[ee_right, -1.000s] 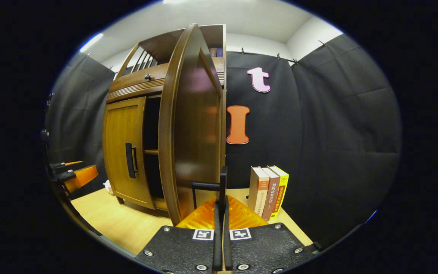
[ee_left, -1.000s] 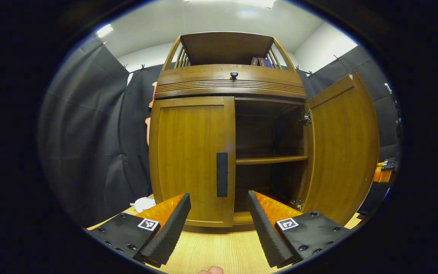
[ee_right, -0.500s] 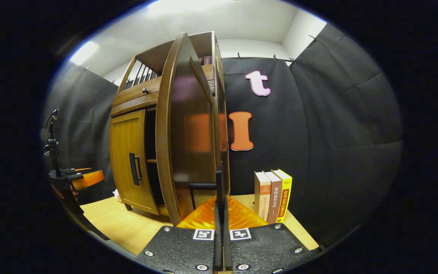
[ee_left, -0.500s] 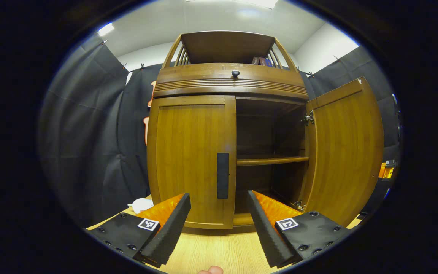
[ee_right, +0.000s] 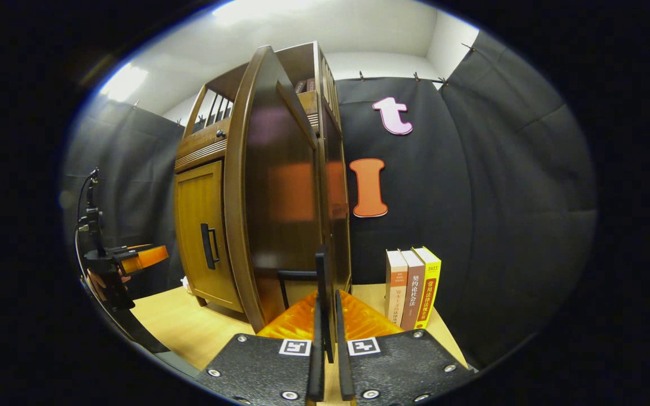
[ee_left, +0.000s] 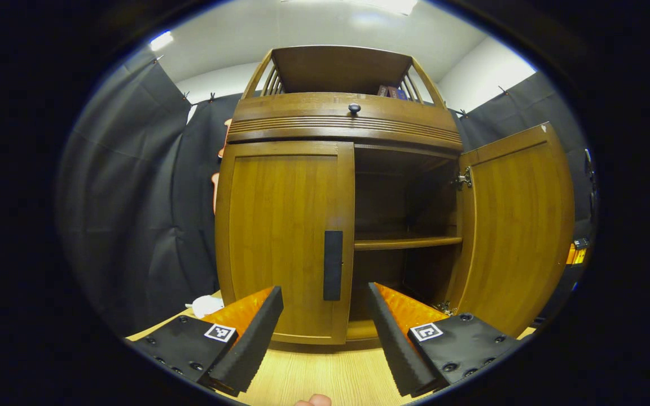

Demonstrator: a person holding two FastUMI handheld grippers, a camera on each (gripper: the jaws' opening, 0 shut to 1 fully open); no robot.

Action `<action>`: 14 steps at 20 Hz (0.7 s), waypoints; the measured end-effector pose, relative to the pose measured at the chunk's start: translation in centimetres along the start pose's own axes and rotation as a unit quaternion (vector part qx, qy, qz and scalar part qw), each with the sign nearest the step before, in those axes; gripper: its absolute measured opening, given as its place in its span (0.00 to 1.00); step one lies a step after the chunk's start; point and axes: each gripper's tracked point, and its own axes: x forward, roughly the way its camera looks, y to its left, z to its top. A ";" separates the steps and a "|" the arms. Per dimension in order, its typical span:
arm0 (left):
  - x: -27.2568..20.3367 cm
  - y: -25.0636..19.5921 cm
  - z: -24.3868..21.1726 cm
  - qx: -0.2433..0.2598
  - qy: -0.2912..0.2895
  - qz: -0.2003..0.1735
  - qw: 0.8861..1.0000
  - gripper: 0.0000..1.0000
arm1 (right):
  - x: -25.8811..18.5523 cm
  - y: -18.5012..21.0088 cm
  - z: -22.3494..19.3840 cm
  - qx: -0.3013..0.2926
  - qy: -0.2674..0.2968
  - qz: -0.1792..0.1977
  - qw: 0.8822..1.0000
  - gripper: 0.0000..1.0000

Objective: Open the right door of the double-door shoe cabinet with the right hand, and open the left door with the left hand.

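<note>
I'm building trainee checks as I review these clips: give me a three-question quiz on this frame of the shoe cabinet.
1. True or false: the left door is shut.
2. What are the right tongs closed on? A) the books B) the right door's handle C) nothing
3. Fill in: the left tongs are ____, aimed at the left door's handle without touching it.

Key: 1 true; 2 B; 3 open.

Glossy varnished wood shoe cabinet (ee_left: 285, 225), matt black door handle (ee_left: 333, 265), pale wood-grain tabletop (ee_left: 325, 378).
</note>
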 end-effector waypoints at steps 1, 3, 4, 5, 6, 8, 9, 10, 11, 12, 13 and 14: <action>0.4 -0.1 0.2 0.000 -0.002 0.000 1.000 0.94 | -0.5 -0.4 -0.6 -0.002 0.010 -0.010 1.000 0.12; 1.2 -0.2 0.5 -0.001 -0.005 -0.002 1.000 0.94 | -1.8 -0.6 -2.3 -0.009 0.035 -0.025 0.999 0.23; 1.7 -0.3 0.6 -0.001 -0.006 -0.003 1.000 0.94 | -2.6 -0.7 -2.7 -0.011 0.040 -0.033 0.999 0.27; 2.0 -0.4 0.7 -0.001 -0.006 -0.004 1.000 0.94 | -3.1 -0.7 -2.7 -0.009 0.039 -0.041 0.998 0.31; 2.4 -0.5 0.7 -0.001 -0.007 -0.005 1.000 0.94 | -3.7 -0.7 -2.6 -0.005 0.035 -0.050 0.998 0.35; 2.8 -0.5 0.6 0.001 -0.008 -0.006 1.000 0.94 | -4.5 -0.6 -1.8 -0.003 0.021 -0.068 0.997 0.48; 3.1 -0.3 0.7 0.005 -0.008 -0.005 1.000 0.94 | -4.8 -0.5 -1.3 -0.004 0.013 -0.076 0.997 0.57; 3.9 -0.3 1.0 0.010 -0.010 -0.005 1.000 0.94 | -5.0 -0.6 -0.7 -0.003 0.003 -0.086 0.996 0.57; 5.0 -0.3 1.1 0.015 -0.009 -0.006 1.000 0.94 | -5.2 -0.8 -0.3 -0.001 -0.004 -0.093 0.996 0.56; 5.8 -0.4 1.1 0.018 -0.007 -0.010 1.000 0.94 | -5.3 -0.6 0.0 0.003 -0.007 -0.095 0.995 0.76; 6.5 -0.7 1.2 0.016 -0.005 -0.018 1.000 0.94 | -5.4 -0.7 0.4 0.007 -0.012 -0.098 0.995 0.72; 7.2 -1.1 1.2 0.014 -0.003 -0.027 1.000 0.94 | -5.5 -1.0 0.9 0.012 -0.020 -0.104 0.994 0.83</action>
